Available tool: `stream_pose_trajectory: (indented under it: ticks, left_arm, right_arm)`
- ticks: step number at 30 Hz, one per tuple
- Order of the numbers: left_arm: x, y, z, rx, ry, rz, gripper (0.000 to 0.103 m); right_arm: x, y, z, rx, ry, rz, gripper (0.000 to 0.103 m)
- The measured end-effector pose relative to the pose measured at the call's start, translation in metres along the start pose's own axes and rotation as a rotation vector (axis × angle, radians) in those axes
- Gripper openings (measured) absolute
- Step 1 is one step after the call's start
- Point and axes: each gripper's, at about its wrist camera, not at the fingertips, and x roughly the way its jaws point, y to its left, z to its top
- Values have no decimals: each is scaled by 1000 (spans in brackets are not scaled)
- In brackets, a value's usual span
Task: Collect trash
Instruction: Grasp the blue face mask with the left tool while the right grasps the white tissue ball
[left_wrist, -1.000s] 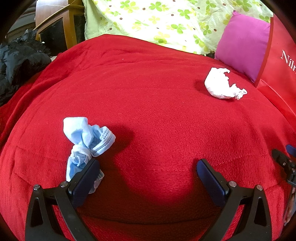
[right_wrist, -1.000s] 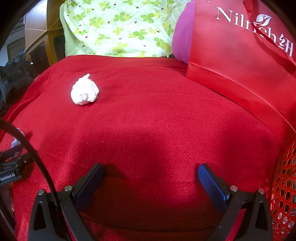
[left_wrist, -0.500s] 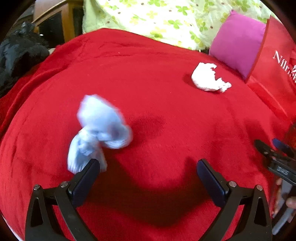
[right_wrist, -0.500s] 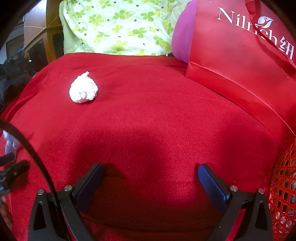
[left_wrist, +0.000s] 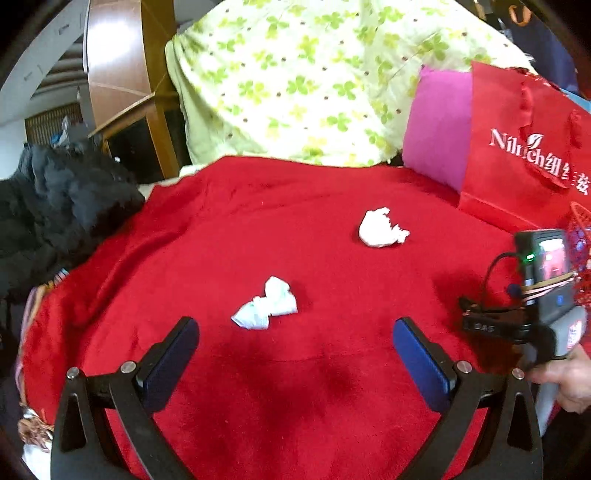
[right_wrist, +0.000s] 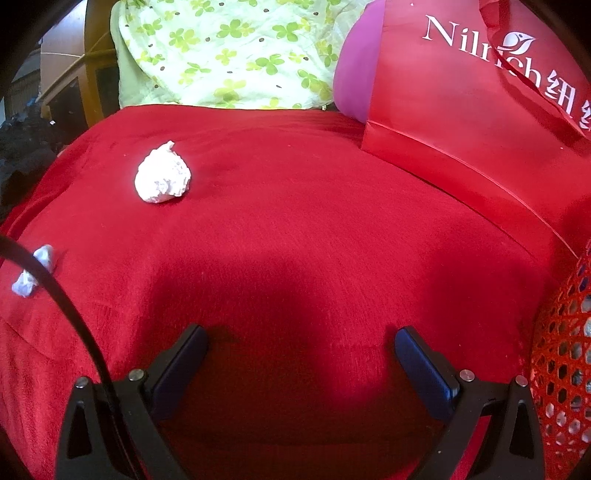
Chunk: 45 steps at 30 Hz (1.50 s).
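Red blanket (left_wrist: 332, 206) covers the bed, and both bits of trash lie on it. Red paper bag (right_wrist: 461, 110) stands at the far right, with a red mesh basket (right_wrist: 565, 369) at the right edge just beside the right hand-held gripper; judging by the task, the basket is probably the bin.

White crumpled tissue (left_wrist: 380, 230) sits mid-bed, further out. Pale blue crumpled mask (left_wrist: 267, 304) lies nearer, just ahead of the left hand-held gripper (left_wrist: 295, 345) and slightly left of its centreline. Its long axis runs roughly left-right, tilted up toward the right, so it lies nearly across the jaw gap.

Left hand-held gripper: jaws spread wide, nothing between them, above the blanket and clear of the mask.
Right hand-held gripper (right_wrist: 301, 349): also spread, empty. In its view the mask (right_wrist: 33, 271) is at the far left edge and the tissue (right_wrist: 162, 177) is ahead-left, well apart.

My read: the left side is nearer the mask. A short forward reach would straddle it; closing along the length may bunch it.
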Motion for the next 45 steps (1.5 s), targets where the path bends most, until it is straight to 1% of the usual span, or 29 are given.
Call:
stream_pose_trajectory:
  ticks: [6,10,14,18,22,25,29,33,35,36,38,40,41,42,45]
  left_arm:
    - [-23,-3,3,29,-31,6,103]
    - [-23,0,3,26,-30,13,103]
    - [-17,9,-1,5,-14,11,103]
    - [-9,20,-6,-15,5,22,103]
    - [2,37,-13,-43,28,29,103]
    - [12,55,-19,-72,50,34,103]
    - [27,80,-29,-99,83,57,103]
    - [39,99,-33,-128,104,62,103]
    - [45,105,-34,-135,113,50,103]
    - [50,107,-34,-137,119,40,103]
    - [59,109,-31,-140,127,23,103]
    - [67,109,-28,-138,131,-2,103]
    - [73,107,-25,-134,133,-15,103]
    - [78,106,-22,-130,135,-25,103]
    - [95,99,-14,-111,139,-84,103]
  right_arm:
    - [-6,1,-1,5,49,-21,103]
    - [-8,-1,2,28,113,-22,103]
    - [-15,2,4,37,137,-21,103]
    - [-36,8,12,32,69,12,103]
    - [-53,8,22,94,9,125,103]
    - [-57,12,33,125,-14,204,103]
    - [-53,25,57,125,-51,259,103]
    - [-35,38,84,128,-76,306,103]
    - [-24,48,97,122,-85,327,102]
    - [-19,53,101,116,-84,338,101]
    - [-10,59,108,101,-79,350,93]
    - [4,68,114,86,-65,345,79]
    - [12,71,117,88,-54,352,77]
    - [19,72,119,92,-46,355,77]
    - [39,77,127,100,-18,359,76]
